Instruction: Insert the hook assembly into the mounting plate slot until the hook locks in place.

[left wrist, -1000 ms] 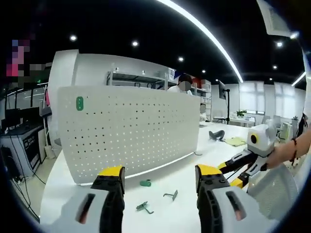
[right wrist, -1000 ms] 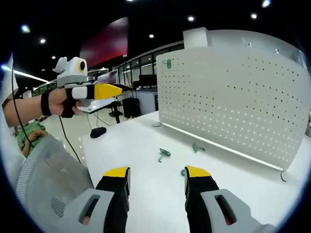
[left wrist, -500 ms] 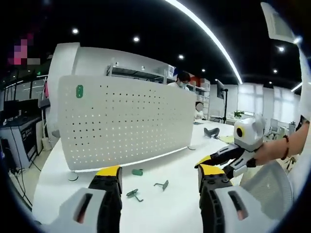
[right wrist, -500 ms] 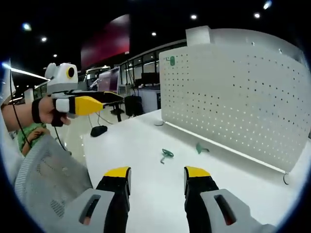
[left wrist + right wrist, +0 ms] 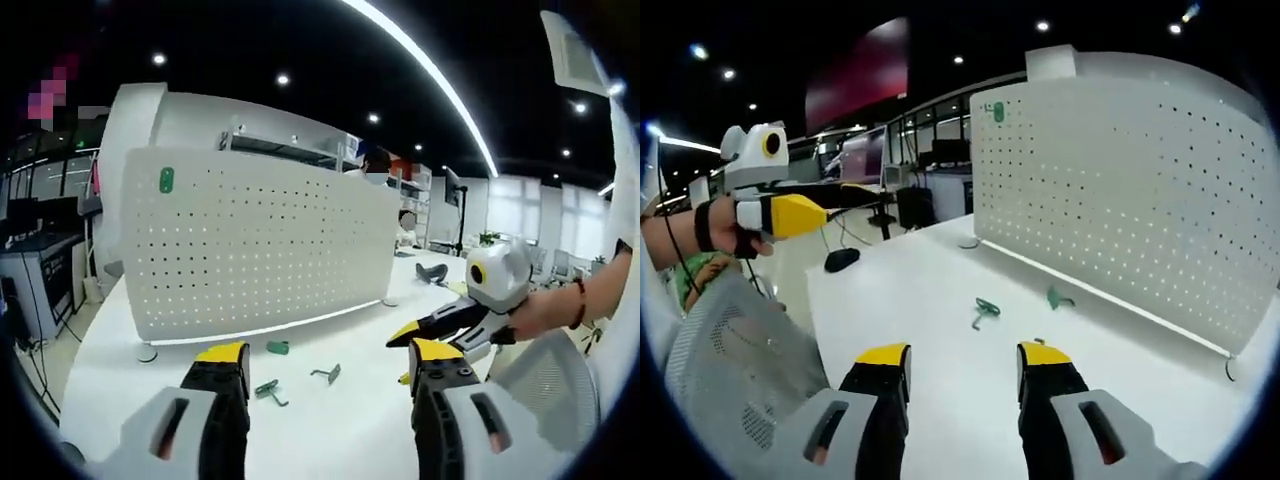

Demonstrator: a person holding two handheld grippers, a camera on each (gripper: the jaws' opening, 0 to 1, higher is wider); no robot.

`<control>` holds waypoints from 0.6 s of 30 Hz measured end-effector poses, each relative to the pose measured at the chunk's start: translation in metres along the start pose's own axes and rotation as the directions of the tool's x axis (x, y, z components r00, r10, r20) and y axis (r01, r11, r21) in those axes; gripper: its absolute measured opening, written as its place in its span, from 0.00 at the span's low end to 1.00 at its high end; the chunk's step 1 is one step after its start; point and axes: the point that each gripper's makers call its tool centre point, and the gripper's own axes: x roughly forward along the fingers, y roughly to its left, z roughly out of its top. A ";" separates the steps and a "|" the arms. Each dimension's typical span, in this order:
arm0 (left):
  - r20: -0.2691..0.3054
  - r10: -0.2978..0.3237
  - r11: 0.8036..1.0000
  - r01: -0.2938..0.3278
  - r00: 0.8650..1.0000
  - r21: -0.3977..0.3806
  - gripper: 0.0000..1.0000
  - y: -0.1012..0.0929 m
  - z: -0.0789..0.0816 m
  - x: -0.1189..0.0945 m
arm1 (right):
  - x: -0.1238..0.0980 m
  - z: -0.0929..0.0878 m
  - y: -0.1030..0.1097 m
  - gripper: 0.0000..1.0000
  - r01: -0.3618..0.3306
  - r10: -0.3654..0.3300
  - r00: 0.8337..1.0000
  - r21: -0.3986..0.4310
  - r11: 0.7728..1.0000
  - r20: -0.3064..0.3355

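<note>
Left gripper (image 5: 328,365) rises from the bottom of its view, yellow-tipped fingers (image 5: 225,356) spread apart, holding nothing. Right gripper (image 5: 963,362) likewise stands parted and empty. At left of the right gripper view, a hand (image 5: 728,228) grips the left gripper's handle.

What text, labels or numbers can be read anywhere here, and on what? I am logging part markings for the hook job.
None can be read.
Green tag on the white pegboard: any marking on it is too small to make out.
Green hooks on the table: no markings visible.
Left gripper and right gripper: no lettering visible on them.
</note>
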 end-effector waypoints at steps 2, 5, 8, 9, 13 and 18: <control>-0.006 0.002 1.000 -0.002 1.000 -0.007 0.66 0.002 -0.003 -0.001 | 0.003 0.001 -0.001 0.43 -0.003 0.003 1.000 -0.001 1.000 -0.005; -0.012 0.000 1.000 -0.001 1.000 -0.011 0.66 0.002 -0.006 -0.003 | 0.006 0.002 -0.001 0.43 -0.009 0.008 1.000 -0.011 1.000 -0.008; -0.009 0.001 1.000 -0.001 1.000 -0.021 0.66 0.004 -0.007 -0.004 | 0.010 0.003 -0.002 0.42 -0.018 0.018 1.000 -0.019 1.000 -0.019; -0.011 0.002 1.000 -0.003 1.000 -0.021 0.66 0.004 -0.008 -0.004 | 0.012 0.004 -0.002 0.42 -0.023 0.022 1.000 -0.029 0.999 -0.020; -0.011 0.007 1.000 -0.007 1.000 -0.026 0.66 0.007 -0.009 -0.006 | 0.020 0.008 -0.003 0.40 -0.039 0.038 0.999 -0.044 0.998 -0.029; 0.002 0.014 0.998 -0.014 1.000 -0.054 0.66 0.009 -0.009 -0.007 | 0.028 0.010 -0.001 0.39 -0.065 0.063 0.997 -0.068 0.996 -0.039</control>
